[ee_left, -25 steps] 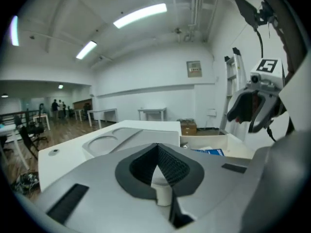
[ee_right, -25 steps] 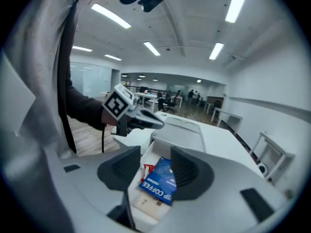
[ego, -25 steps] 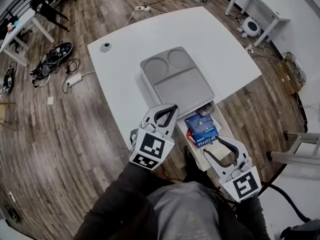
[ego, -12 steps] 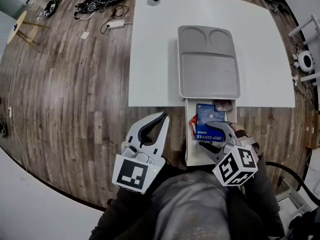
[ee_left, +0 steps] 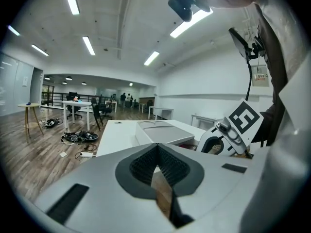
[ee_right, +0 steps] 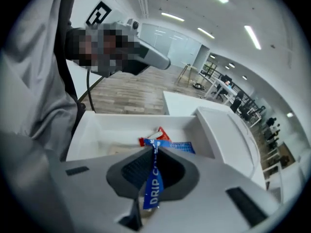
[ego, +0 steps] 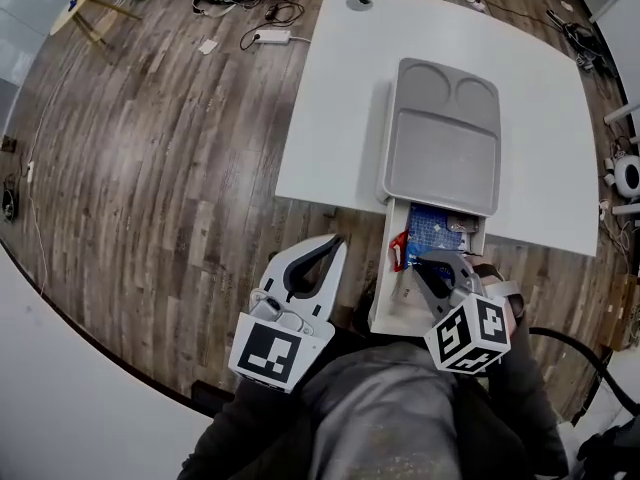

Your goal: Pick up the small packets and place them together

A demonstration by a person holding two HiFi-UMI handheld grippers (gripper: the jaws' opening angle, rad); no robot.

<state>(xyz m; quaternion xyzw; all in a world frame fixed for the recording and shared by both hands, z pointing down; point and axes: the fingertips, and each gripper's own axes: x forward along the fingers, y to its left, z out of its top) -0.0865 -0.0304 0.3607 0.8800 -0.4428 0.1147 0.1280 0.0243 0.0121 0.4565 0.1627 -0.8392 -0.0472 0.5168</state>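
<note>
— Right gripper (ego: 430, 264) has just been closing its jaws, and now they pinch the blue flat "DRIP COFFEE" packet (ee_right: 154, 186) by its edge. Left gripper (ego: 332, 245) is closed with nothing in it.
— Where is the packet?
— At the white table (ego: 330, 98) edge, next to the grey moulded tray (ego: 440, 158), inside the white open box (ego: 395, 313), near the small red packet (ee_right: 163, 135). I think it is best to lift straight and slowly, so the thin edge does not slip.

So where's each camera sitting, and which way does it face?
Head view: on the head, facing steeply down at table, tray, left gripper, right gripper, sleeves.
Left gripper view: on that gripper, facing level over its shut jaws; shares tray, right gripper with head view.
Right gripper view: facing down into white box; its jaws, just closed, pinch a blue packet.
</note>
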